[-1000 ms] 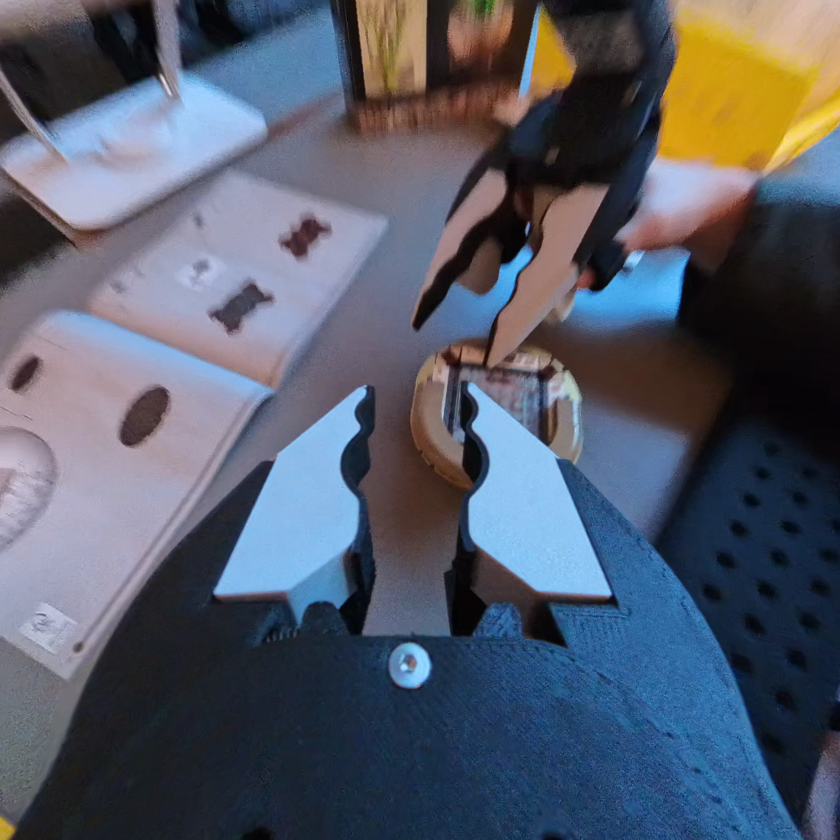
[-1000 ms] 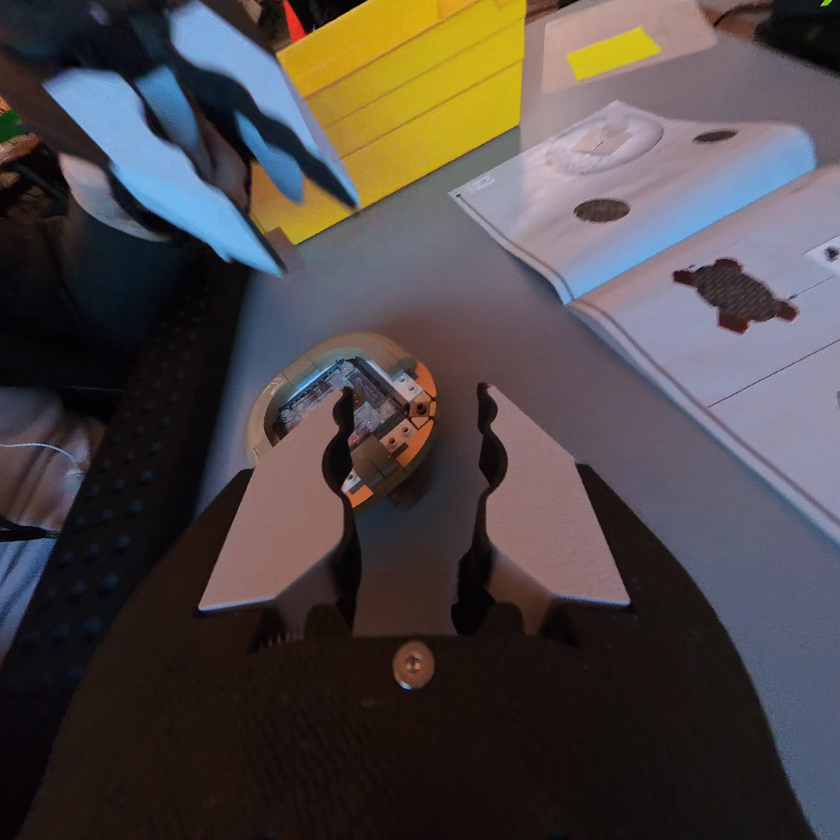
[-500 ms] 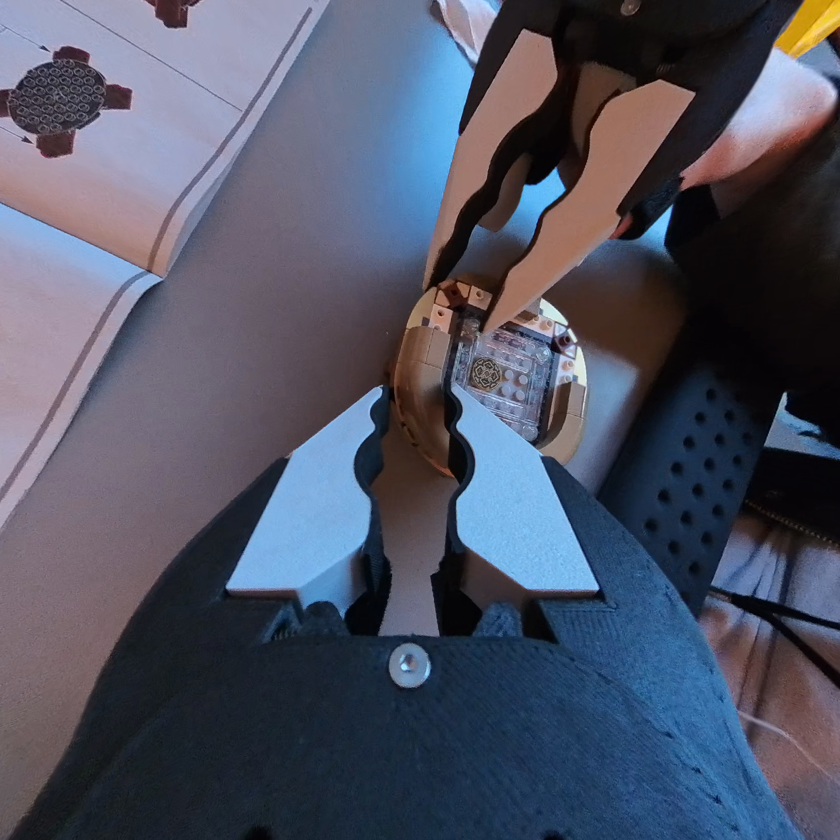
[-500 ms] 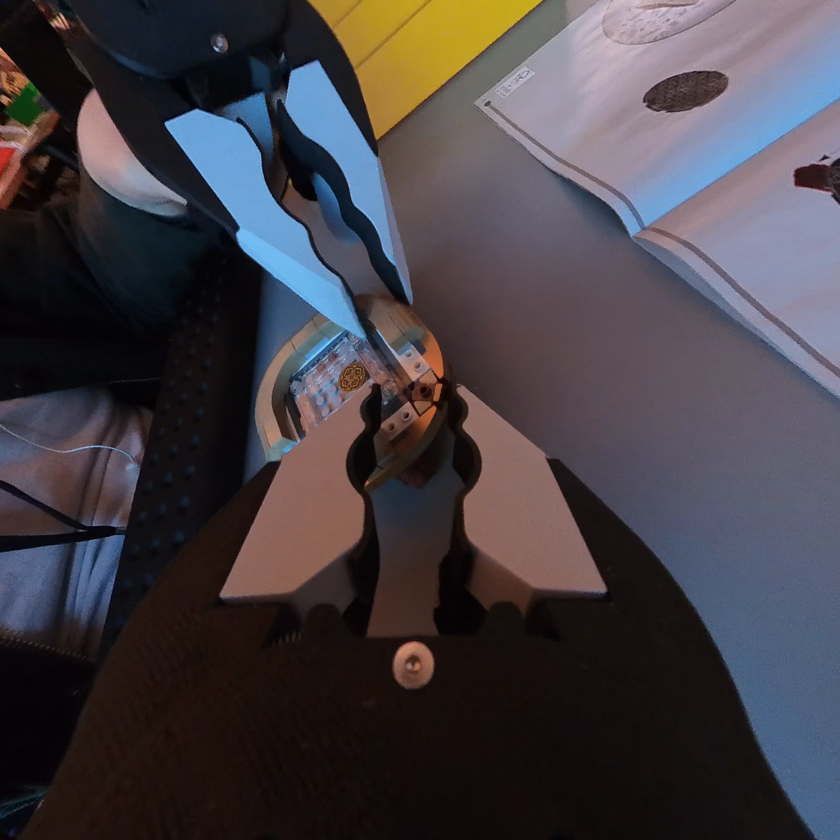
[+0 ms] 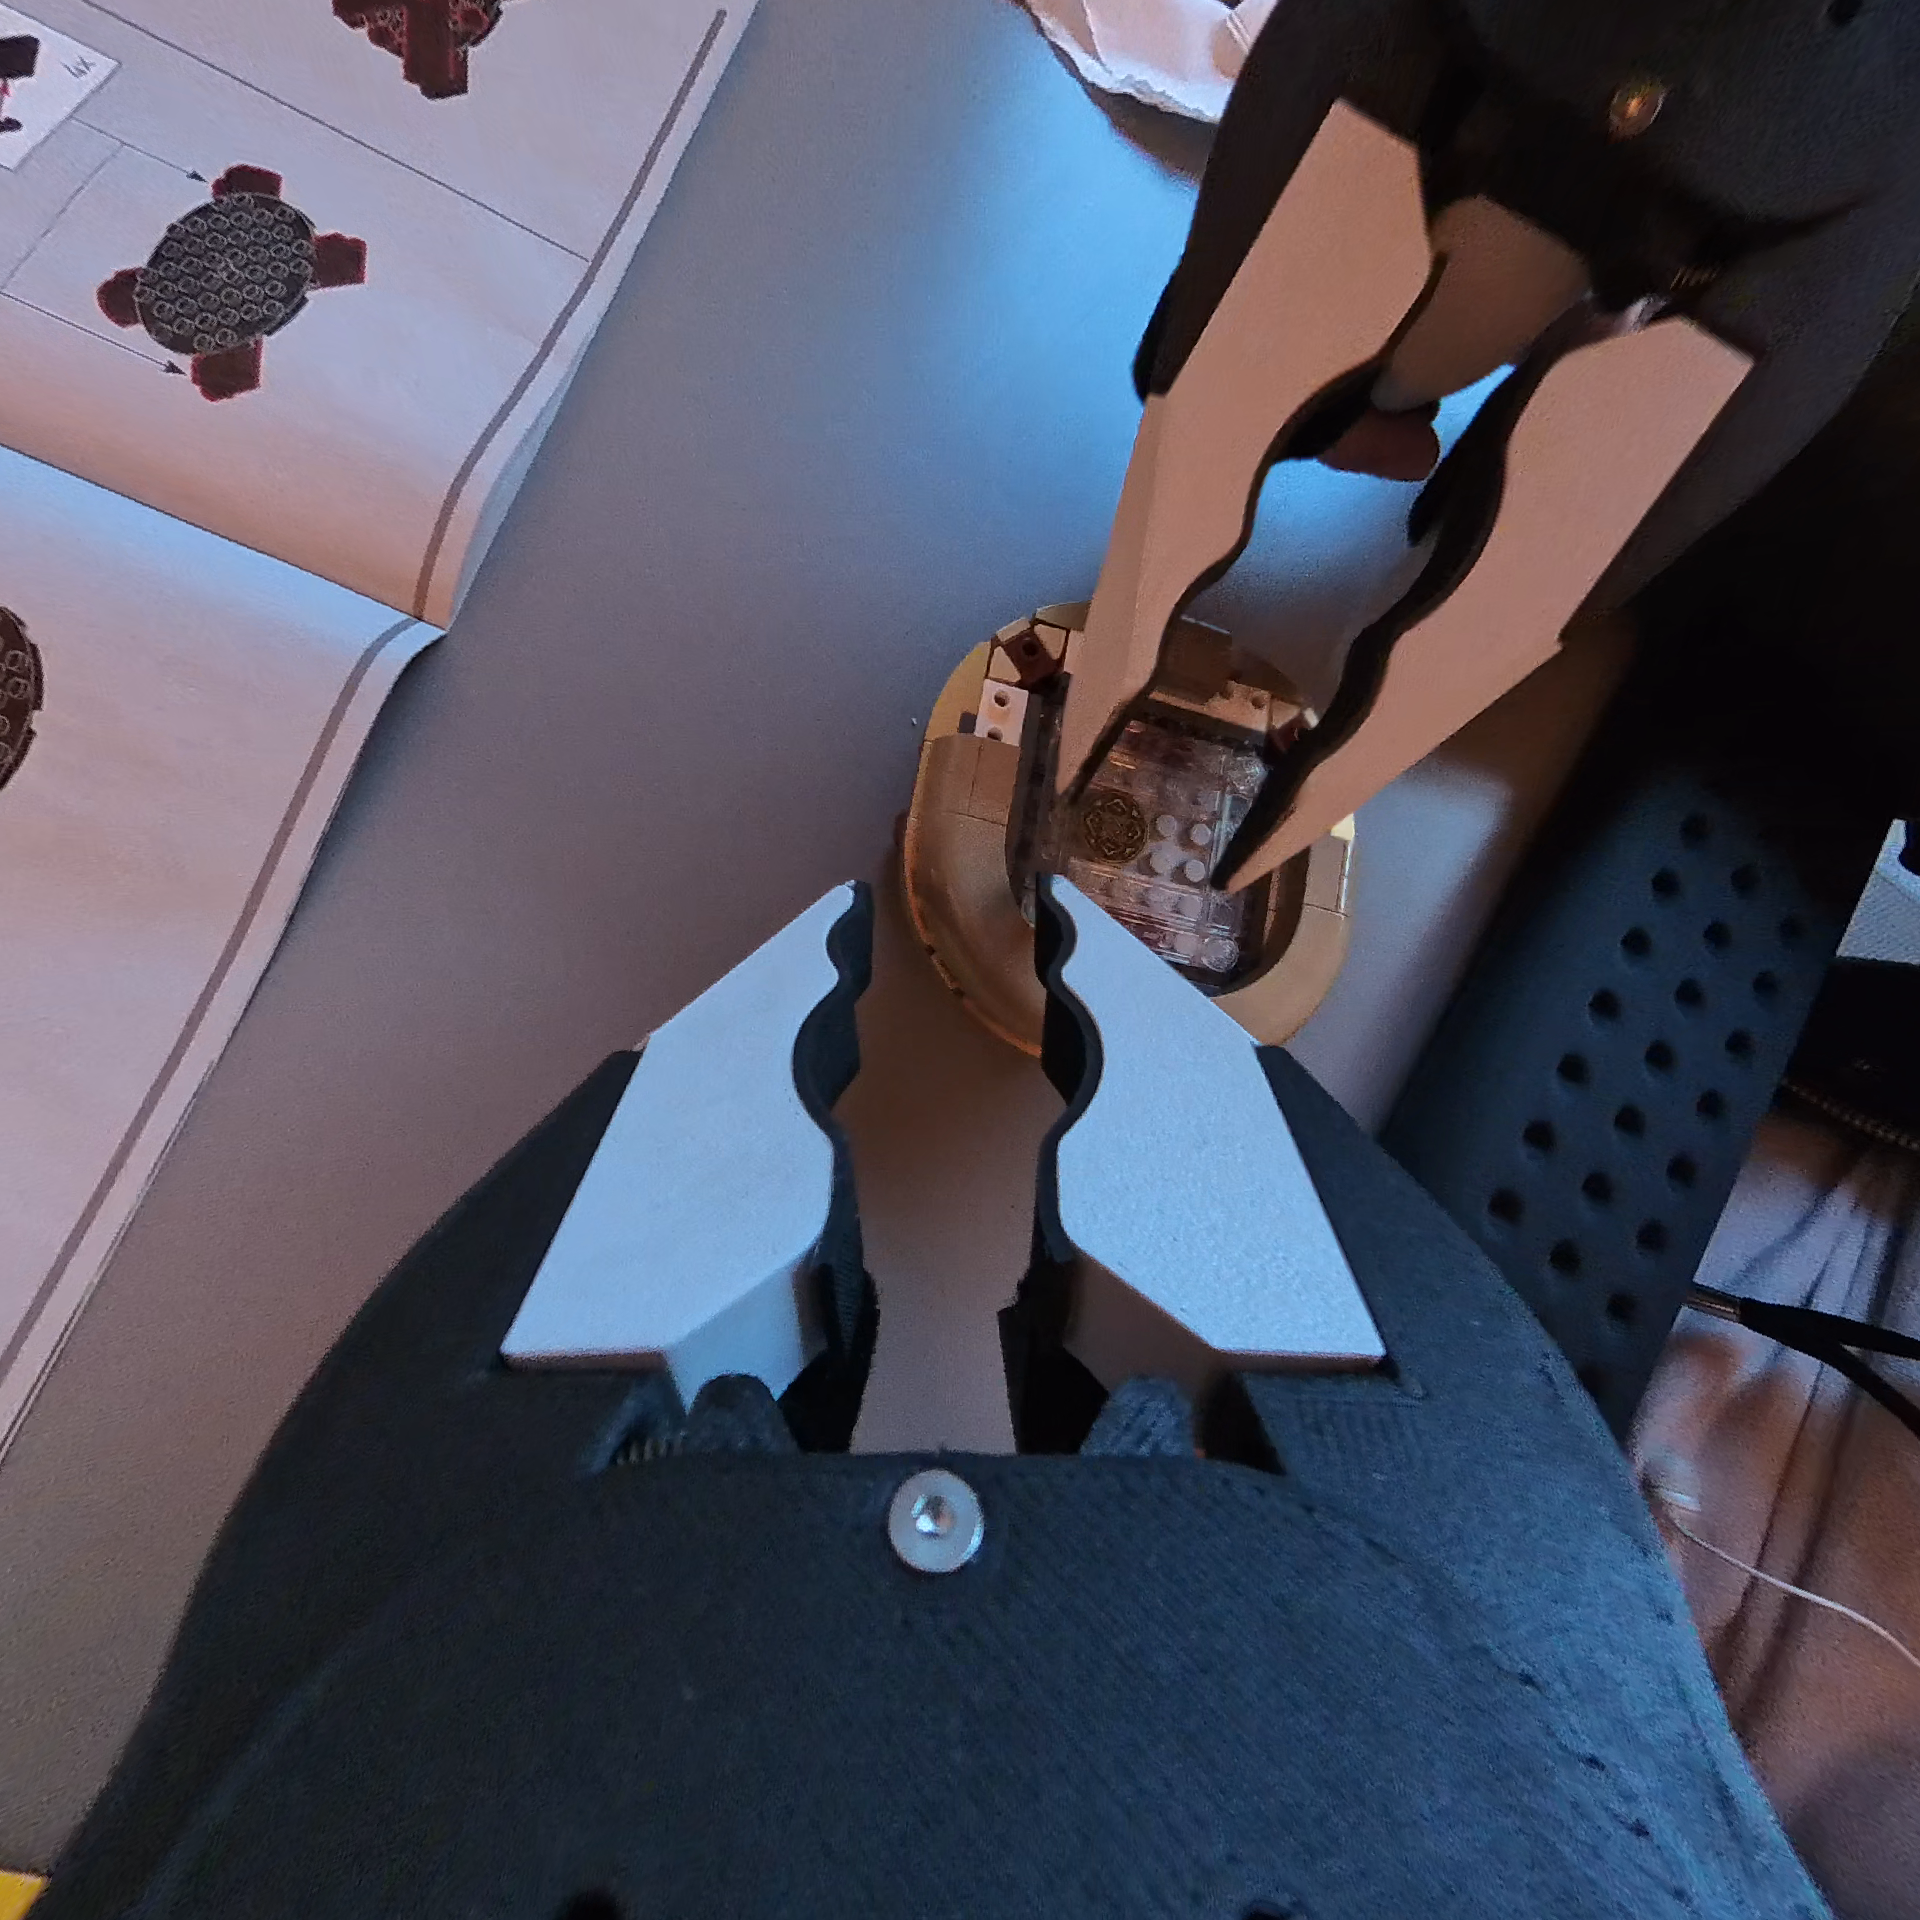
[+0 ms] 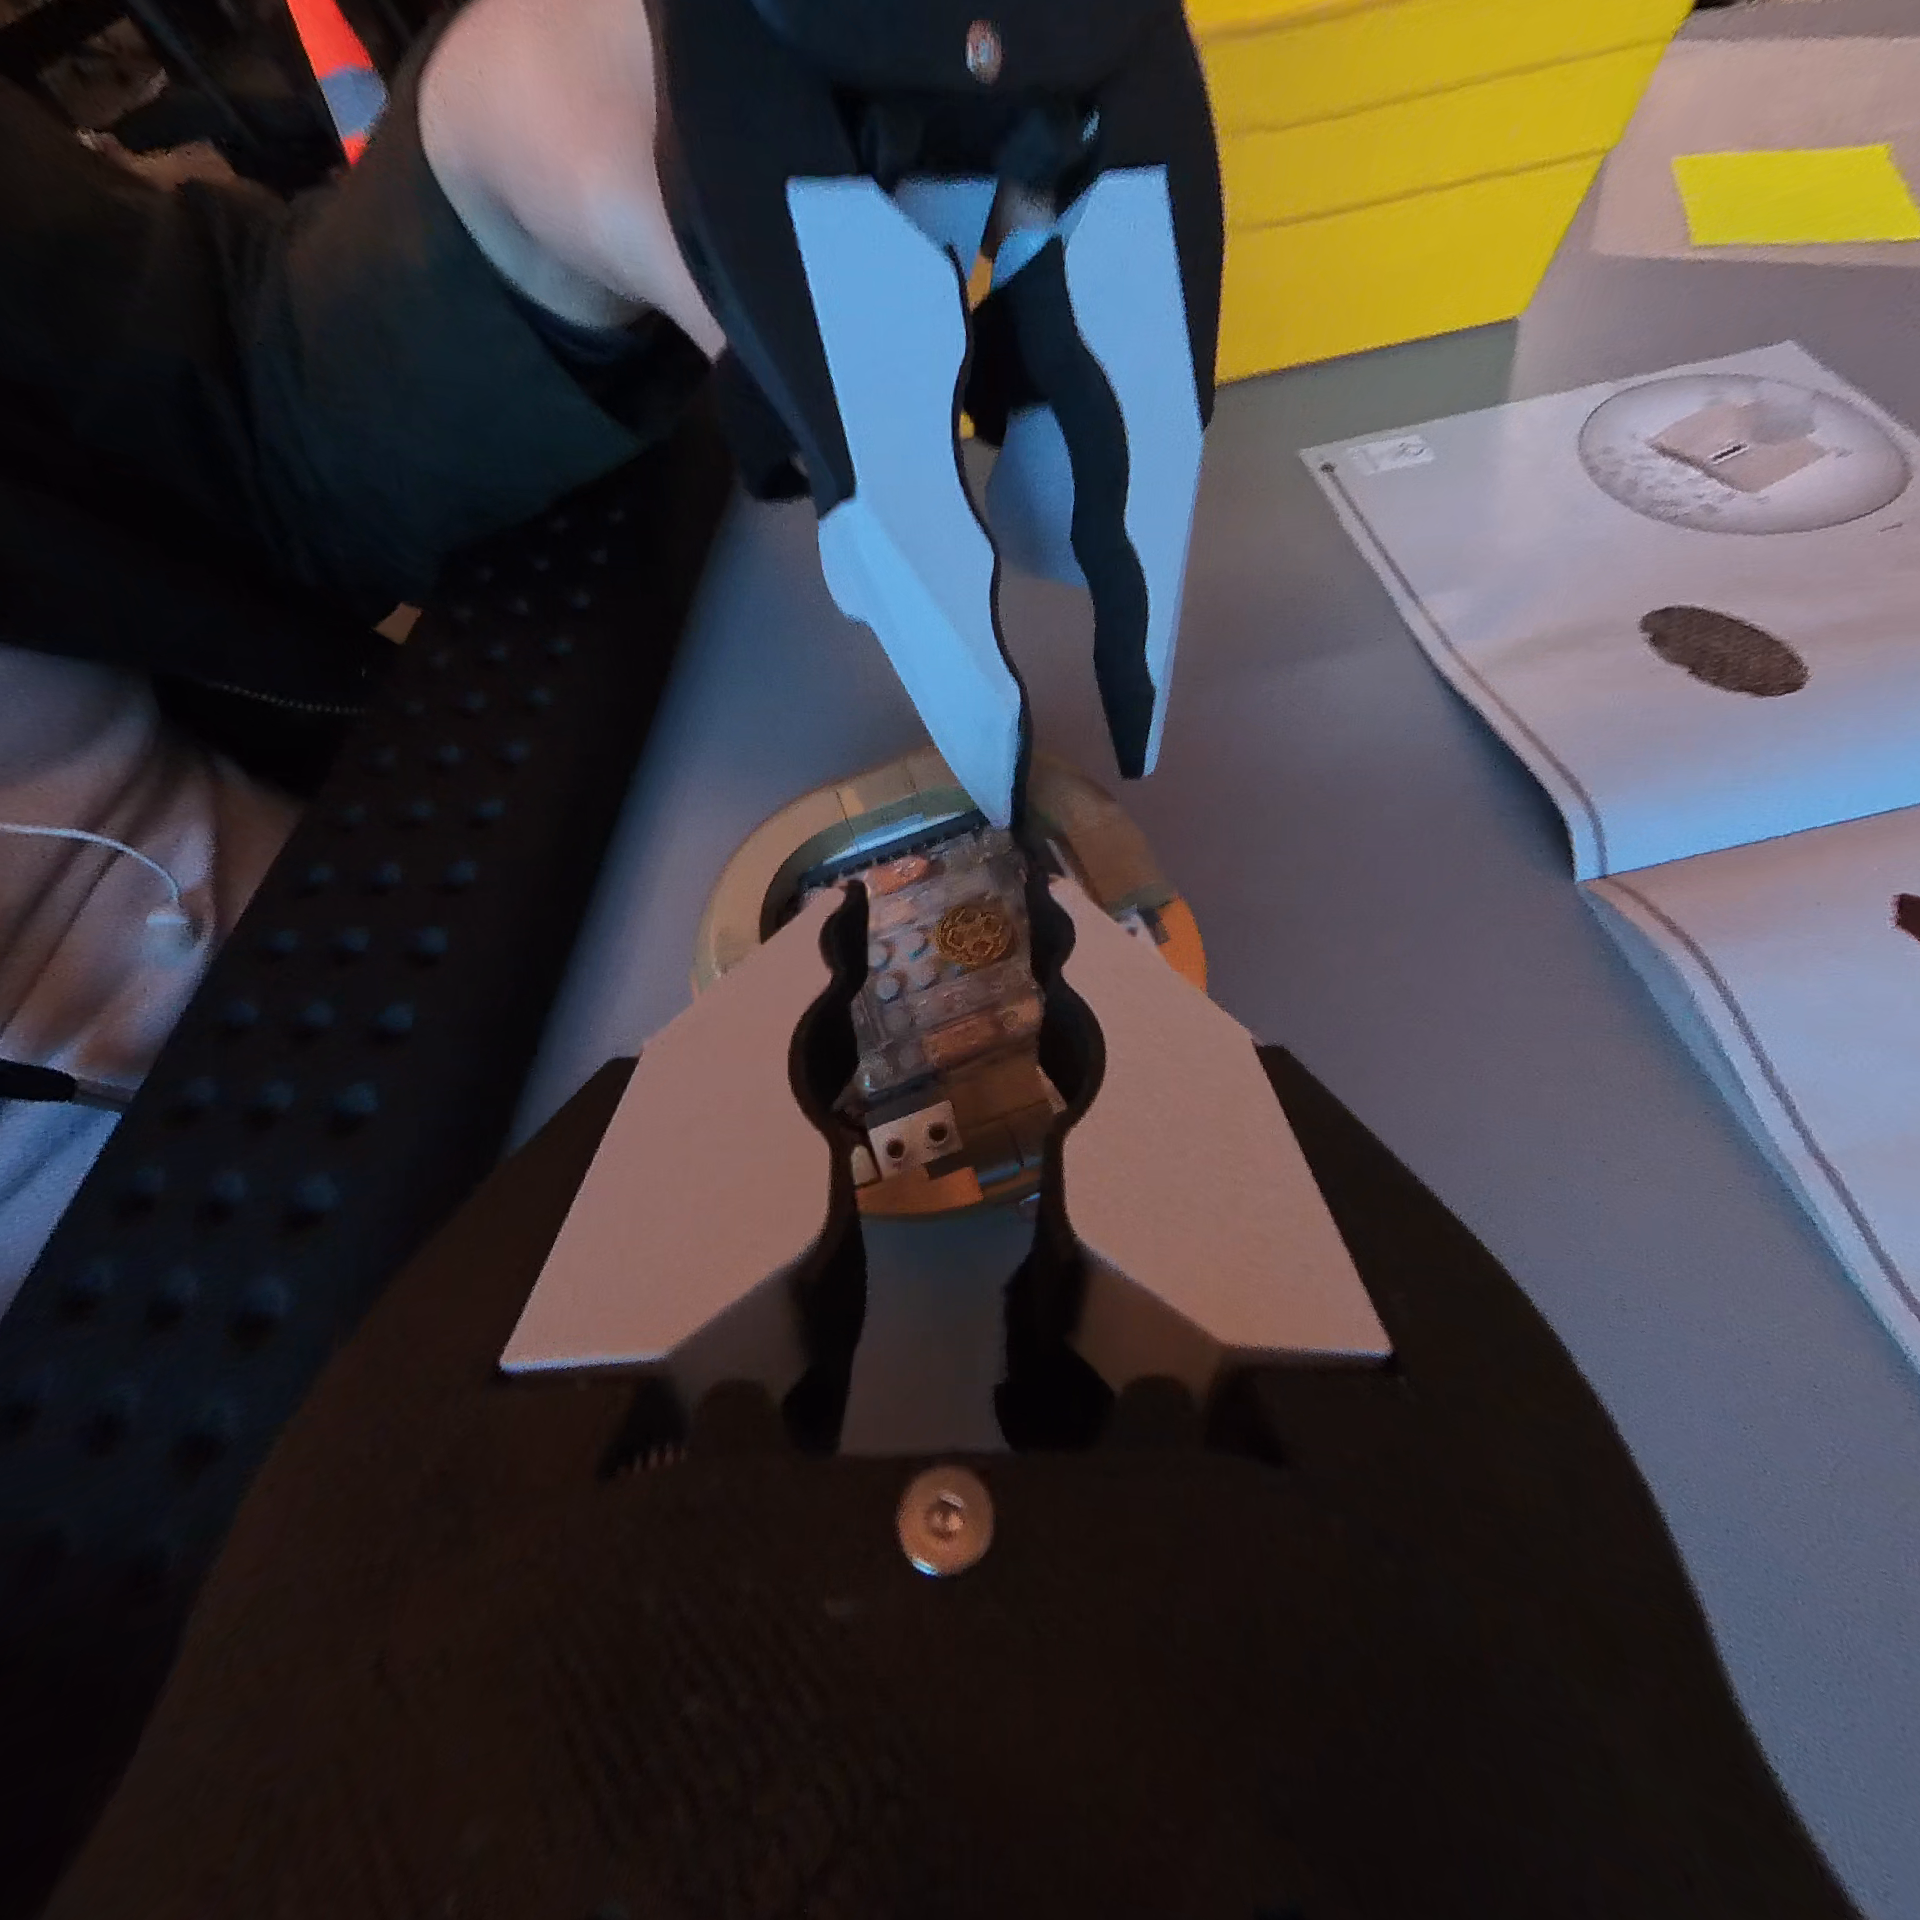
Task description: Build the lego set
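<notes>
Tan lego model (image 5: 977, 914) on grey table (image 5: 727, 520), both grippers' parted fingers straddling it, neither clamped.

1. You are working over a smooth grey tabletop (image 5: 790, 499), lit cool blue on 1 side and warm orange on the other.
2. A black perforated panel (image 6: 312, 997) runs along the table's edge beside you.
3. Beyond the table stands a bright yellow ribbed plastic bin (image 6: 1392, 187).
4. A pale grey board (image 6: 1725, 281) lies by the bin, with a yellow rectangular sticky note (image 6: 1797, 192) on it.
5. The far corner past the bin is dark and too blurred to read.
</notes>
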A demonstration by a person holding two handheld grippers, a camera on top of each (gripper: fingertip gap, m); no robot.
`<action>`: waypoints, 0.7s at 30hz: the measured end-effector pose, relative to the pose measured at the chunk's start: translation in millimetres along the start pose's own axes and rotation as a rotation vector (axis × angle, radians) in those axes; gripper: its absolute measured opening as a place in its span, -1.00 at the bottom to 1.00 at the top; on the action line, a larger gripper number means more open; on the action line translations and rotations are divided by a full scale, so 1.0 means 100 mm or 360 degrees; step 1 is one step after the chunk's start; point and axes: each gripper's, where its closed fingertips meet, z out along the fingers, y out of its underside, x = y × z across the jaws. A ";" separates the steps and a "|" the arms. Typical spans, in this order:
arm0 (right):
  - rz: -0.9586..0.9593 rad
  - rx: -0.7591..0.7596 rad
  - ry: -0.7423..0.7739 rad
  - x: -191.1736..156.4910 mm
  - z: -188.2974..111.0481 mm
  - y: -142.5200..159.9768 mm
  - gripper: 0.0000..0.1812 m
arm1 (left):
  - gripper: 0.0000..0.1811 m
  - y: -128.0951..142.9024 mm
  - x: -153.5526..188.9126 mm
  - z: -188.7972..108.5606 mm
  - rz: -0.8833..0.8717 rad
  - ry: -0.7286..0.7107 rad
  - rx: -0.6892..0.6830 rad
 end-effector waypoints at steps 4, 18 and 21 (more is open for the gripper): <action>-0.0074 -0.0091 0.0046 0.02 0.07 0.08 -0.63 | -0.73 0.04 0.02 0.02 -0.0034 0.0005 -0.0029; 0.0004 -0.0049 0.0030 0.02 0.06 0.09 -0.61 | -0.79 0.02 0.01 -0.01 -0.0038 -0.0028 -0.0034; 0.0006 -0.0053 0.0035 0.02 0.06 0.10 -0.61 | -0.80 0.01 0.00 -0.02 -0.0033 -0.0043 -0.0002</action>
